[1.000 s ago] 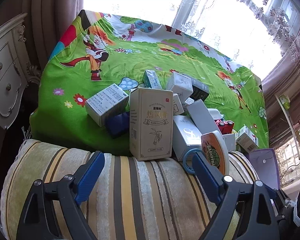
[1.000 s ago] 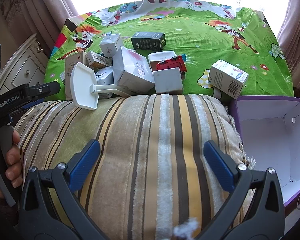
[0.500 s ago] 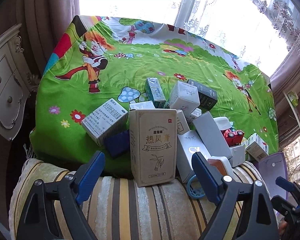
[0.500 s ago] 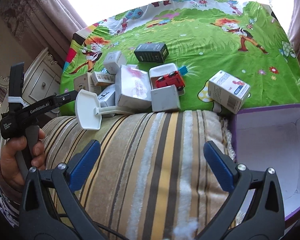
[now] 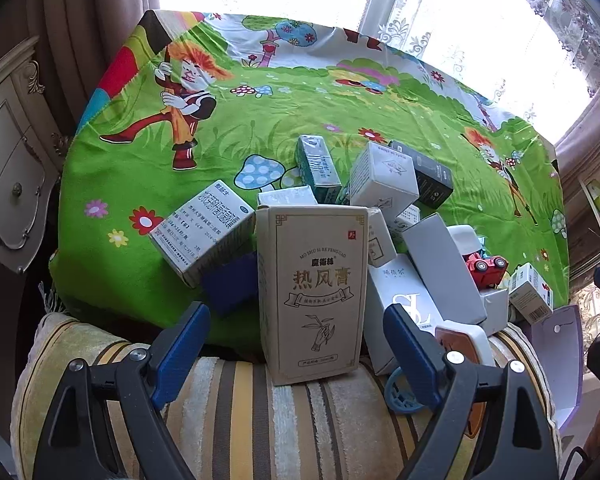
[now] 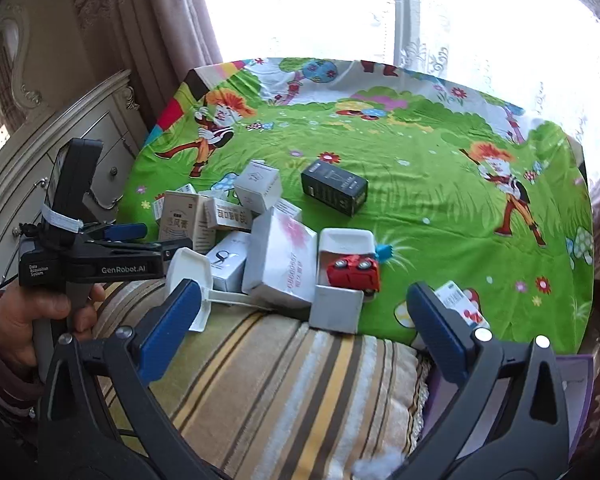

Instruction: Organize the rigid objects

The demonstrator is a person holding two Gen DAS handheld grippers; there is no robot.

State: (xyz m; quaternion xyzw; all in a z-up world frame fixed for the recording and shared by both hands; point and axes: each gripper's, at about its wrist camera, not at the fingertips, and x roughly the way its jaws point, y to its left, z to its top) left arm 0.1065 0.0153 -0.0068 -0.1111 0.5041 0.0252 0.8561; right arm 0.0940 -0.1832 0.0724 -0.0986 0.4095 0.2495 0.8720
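Both grippers were wide open, holding nothing: left gripper [image 5: 296,344] hung just short of the tall beige cardboard box [image 5: 314,292] leaning on the striped cushion [image 5: 260,420], right gripper [image 6: 300,320] nearer the red toy car [image 6: 354,272]. Honestly, clipping that box could've toppled the white cartons [image 5: 384,178] piled behind it.

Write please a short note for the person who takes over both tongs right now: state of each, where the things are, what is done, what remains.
Left tongs: open, empty, facing the tall beige box.
Right tongs: open, empty, over the striped cushion.
Boxes, the red toy car and the white paddle lie piled on the green sheet.
Purple box: only an edge shows; nothing seen inside.
Done: nothing visible.
Left: everything.
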